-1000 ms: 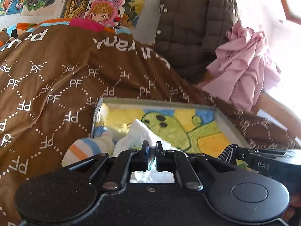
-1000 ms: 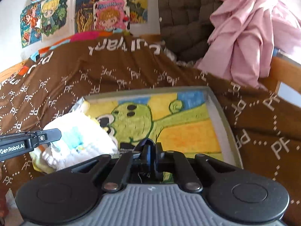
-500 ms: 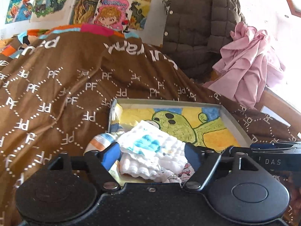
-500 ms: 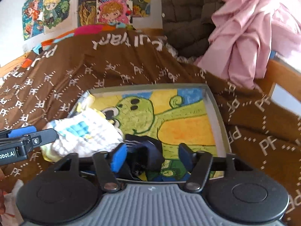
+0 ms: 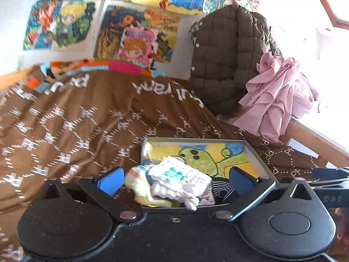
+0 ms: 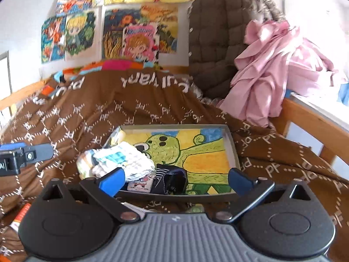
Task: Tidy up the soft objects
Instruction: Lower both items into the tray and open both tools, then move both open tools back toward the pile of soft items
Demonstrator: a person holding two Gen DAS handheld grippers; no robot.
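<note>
A grey tray (image 5: 256,155) (image 6: 233,146) with a green cartoon picture lies on the brown bedspread. At its near left end sit a white cloth with blue squares (image 5: 174,174) (image 6: 122,159), a striped sock (image 5: 136,175), and a dark navy sock (image 6: 171,180) (image 5: 220,187). A small pink card (image 6: 140,183) lies between them. My left gripper (image 5: 174,180) is open above the white cloth, empty. My right gripper (image 6: 176,178) is open over the navy sock, also empty. Each gripper shows at the edge of the other's view.
The brown patterned bedspread (image 5: 76,126) covers the bed. A brown quilted jacket (image 5: 226,56) and a pink garment (image 5: 277,96) hang at the back right. A wooden bed rail (image 6: 305,118) runs along the right. Colourful pictures (image 6: 109,28) cover the wall.
Both grippers went from shut to open, leaving the white cloth and the navy sock in the tray. Both have since pulled back and risen, so the tray looks smaller.
</note>
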